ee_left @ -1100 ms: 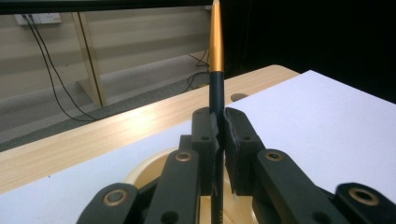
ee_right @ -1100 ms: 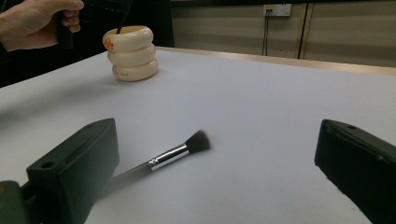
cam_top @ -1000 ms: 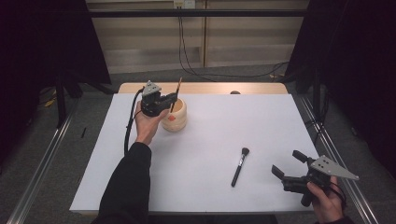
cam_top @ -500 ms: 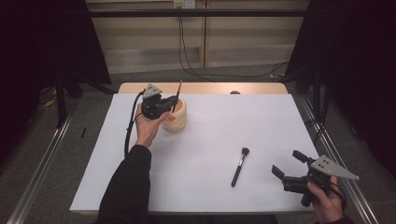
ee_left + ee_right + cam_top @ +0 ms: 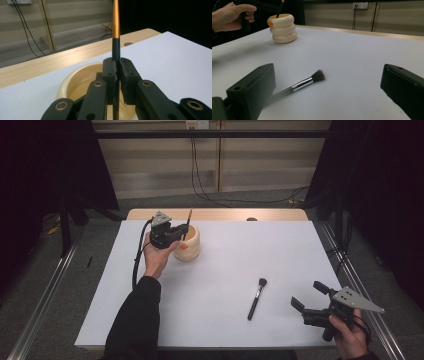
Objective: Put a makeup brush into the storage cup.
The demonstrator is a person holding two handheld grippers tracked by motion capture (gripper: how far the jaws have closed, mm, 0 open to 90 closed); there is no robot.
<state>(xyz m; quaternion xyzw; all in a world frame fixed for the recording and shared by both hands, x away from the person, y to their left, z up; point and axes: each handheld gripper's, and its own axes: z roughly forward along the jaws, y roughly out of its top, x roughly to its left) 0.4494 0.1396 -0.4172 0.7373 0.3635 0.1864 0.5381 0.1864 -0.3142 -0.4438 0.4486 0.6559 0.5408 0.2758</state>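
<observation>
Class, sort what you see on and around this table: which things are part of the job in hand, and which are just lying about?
Part of the job:
- thin brush, clamped in the left gripper
- cream holder
- makeup brush
- right gripper, open

Lying about:
- wall cables
- table's wooden edge

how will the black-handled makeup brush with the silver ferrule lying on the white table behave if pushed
The black-handled makeup brush with the silver ferrule looks thin and round, so it probably rolls or skids on the smooth white table. It likely feels light and stiff; only its bristle tuft would bend.
</observation>
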